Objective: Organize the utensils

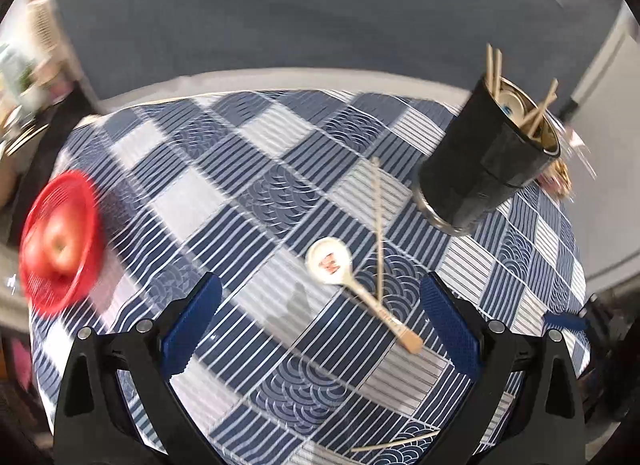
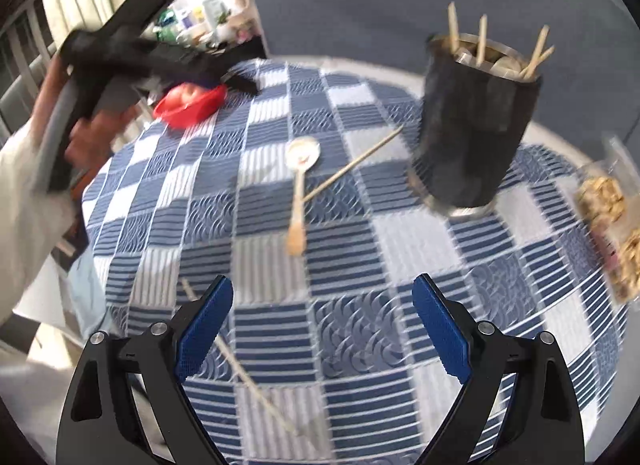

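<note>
Both pairs of blue-padded fingers are seen spread wide with nothing between them: the left gripper is held above the spoon, and the right gripper above bare cloth nearer the table's front. Largest in the scene is the round table, covered by a blue-and-white checked cloth; its rim curves away on every side, and grey floor is seen beyond the far edge. Next in size, the black utensil holder stands at the far right, already holding several chopsticks and what looks like another spoon. A red basket with an apple inside sits at the far left edge, and a clear tray of snacks lies at the right edge. Among the loose utensils, a white spoon lies mid-table with a chopstick crossing its handle, and another chopstick lies near the front edge. The step in hand is judged to be the approach for a pick-up, nothing yet being grasped. What seems called for next is a lowering of one gripper over a single utensil, the fingers being closed across its narrow width before it is carried to the holder. Open cloth is left between spoon and holder, though the crossed chopstick may be disturbed, and the near chopstick could be pushed off the rim.
</note>
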`<action>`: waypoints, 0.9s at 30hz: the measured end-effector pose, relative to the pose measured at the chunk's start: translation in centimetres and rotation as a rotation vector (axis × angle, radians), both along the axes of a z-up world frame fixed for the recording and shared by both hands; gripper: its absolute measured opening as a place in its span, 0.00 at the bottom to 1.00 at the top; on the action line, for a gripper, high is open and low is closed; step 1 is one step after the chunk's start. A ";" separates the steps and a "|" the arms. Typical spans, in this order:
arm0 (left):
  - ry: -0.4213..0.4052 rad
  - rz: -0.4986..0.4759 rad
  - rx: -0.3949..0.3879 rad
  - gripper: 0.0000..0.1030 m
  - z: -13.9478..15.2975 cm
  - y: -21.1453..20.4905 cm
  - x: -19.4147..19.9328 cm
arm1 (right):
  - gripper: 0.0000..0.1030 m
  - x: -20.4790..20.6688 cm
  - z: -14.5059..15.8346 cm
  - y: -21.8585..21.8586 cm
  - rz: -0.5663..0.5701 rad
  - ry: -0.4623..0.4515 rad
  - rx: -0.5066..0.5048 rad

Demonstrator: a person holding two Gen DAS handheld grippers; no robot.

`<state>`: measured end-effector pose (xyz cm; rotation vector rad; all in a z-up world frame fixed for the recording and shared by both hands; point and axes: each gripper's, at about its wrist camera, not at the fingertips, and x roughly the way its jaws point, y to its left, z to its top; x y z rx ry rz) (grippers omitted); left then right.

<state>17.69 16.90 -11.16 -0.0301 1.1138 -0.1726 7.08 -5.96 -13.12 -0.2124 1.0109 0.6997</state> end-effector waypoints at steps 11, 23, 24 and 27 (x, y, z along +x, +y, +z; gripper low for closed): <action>0.092 -0.224 -0.007 0.94 -4.3 -4.5 6.8 | 0.84 -3.1 -4.3 3.1 -0.033 0.074 -0.161; 0.211 -0.254 0.044 0.94 -10.2 -6.8 9.7 | 0.85 -4.5 -7.9 6.0 -0.001 0.120 -0.268; 0.222 -0.246 0.042 0.94 -10.6 -6.7 9.7 | 0.85 -4.5 -7.9 5.8 -0.004 0.123 -0.268; 0.227 -0.236 0.032 0.94 -10.9 -6.6 9.8 | 0.94 -4.0 -8.1 5.4 -0.012 0.148 -0.281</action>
